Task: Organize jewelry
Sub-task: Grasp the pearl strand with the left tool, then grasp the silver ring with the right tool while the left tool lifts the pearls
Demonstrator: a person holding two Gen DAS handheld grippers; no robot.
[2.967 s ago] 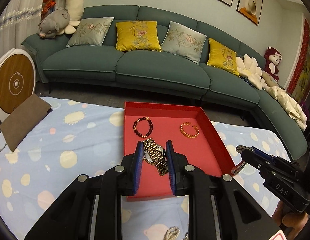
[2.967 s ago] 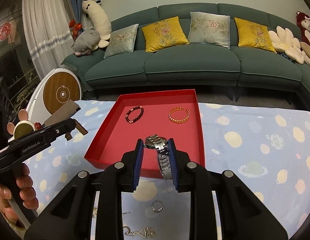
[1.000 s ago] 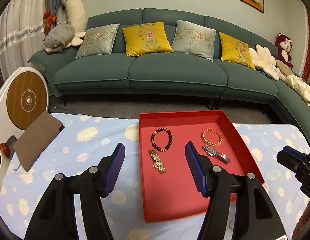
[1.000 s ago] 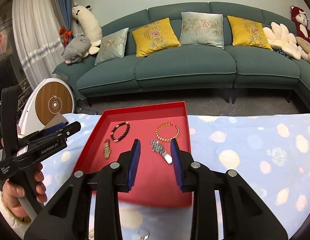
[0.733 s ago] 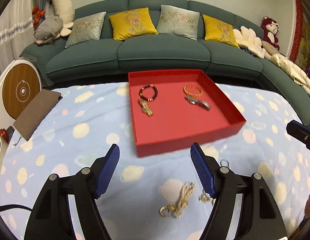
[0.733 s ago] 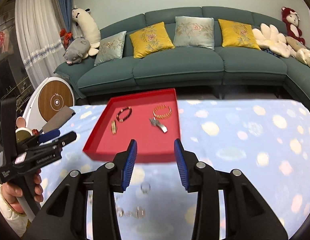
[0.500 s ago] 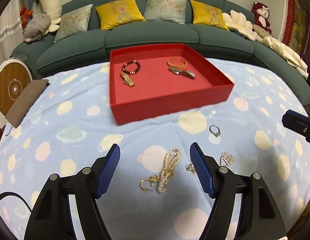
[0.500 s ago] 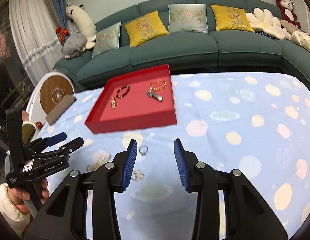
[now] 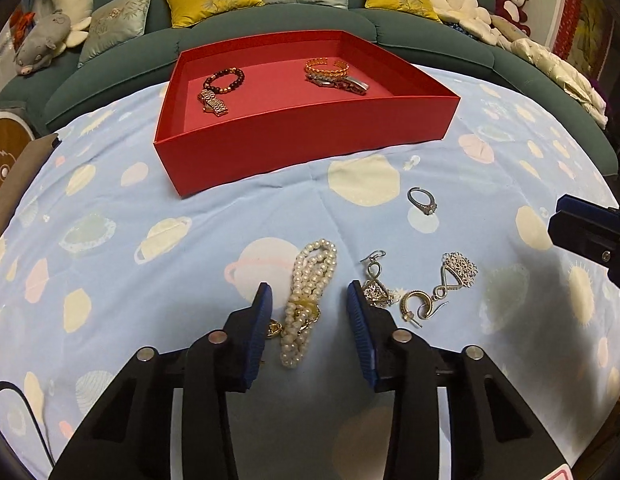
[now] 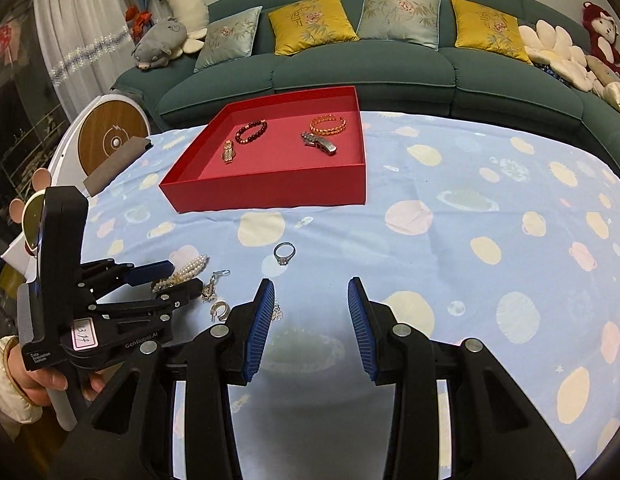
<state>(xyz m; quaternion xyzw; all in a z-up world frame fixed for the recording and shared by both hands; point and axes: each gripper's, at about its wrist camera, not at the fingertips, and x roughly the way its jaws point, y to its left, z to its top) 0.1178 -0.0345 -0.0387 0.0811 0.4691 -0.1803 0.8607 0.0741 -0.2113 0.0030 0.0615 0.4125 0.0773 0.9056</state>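
Note:
A pearl bracelet [image 9: 310,288] lies bunched on the blue spotted cloth. My left gripper [image 9: 307,308] straddles it from above; its jaws are closing, with a gap still on both sides of the pearls. From the right wrist view the left gripper [image 10: 181,278] sits over the pearl bracelet [image 10: 189,266]. My right gripper [image 10: 310,312] hovers open over bare cloth, nothing between its fingers, a silver ring [image 10: 284,253] just ahead. The red tray [image 9: 310,132] holds a dark bead bracelet [image 9: 225,80], a gold watch [image 9: 213,102], a gold bangle [image 9: 325,66] and a silver watch [image 9: 342,83].
Loose on the cloth right of the pearls: a silver ring [image 9: 422,202], silver earrings [image 9: 454,276] and a gold hoop earring [image 9: 418,306]. A brown pouch [image 9: 13,188] lies at the left edge. A green sofa [image 10: 350,64] with cushions stands behind the table.
Both grippers have drawn back from the tray and come down toward the loose jewelry. The left jaws have narrowed around the pearl bracelet. The right jaws look the same.

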